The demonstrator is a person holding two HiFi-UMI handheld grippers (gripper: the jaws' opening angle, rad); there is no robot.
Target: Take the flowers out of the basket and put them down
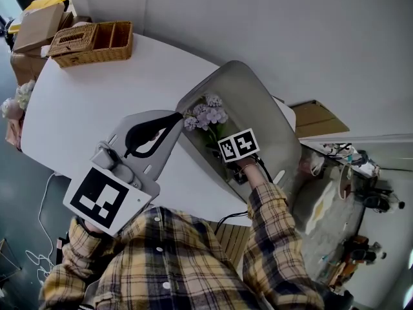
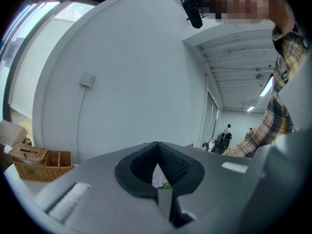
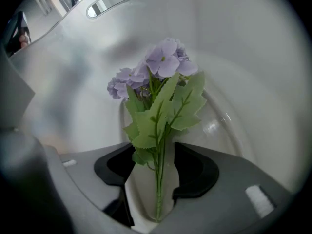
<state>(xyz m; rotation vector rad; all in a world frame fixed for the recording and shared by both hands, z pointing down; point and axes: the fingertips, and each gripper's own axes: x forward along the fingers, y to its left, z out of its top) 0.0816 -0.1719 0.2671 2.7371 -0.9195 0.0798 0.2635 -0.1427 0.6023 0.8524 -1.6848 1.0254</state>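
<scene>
grey plastic, smooth and pale inside: the basket (image 1: 277,108), at the right-hand edge of the white table (image 1: 84,102), mouth open toward the head view. deep inside, against the curved inner surface, the flowers (image 3: 161,72): a small spray of pale purple blooms over toothed green leaves on one thin green stem (image 3: 158,184).

probably artificial, so very light, with soft petals and leaves easy to crush or bend, and a wiry stem as the only firm part. best taken low on the bare stem, below the leaves (never by the blooms), with a gentle pinch square across it. thin and smooth enough to slip or swivel between the pads if closed loosely. no weight to fight, only some risk of leaves snagging on the rim on the way out.

right gripper (image 3: 155,167): pointing steeply down into the basket, jaws apart, stem standing in the gap between them, lowest leaves close against the left-hand pad, nothing clamped yet.

left gripper (image 1: 174,119): roughly level at the basket's near rim, jaws closed tip to tip, seemingly pinching the rim's edge to steady the basket.

by the look of it, right at the grasp: close on the stem, lift clear, lay down on open table, well apart from the wicker organiser (image 1: 93,42) at the far end.
</scene>
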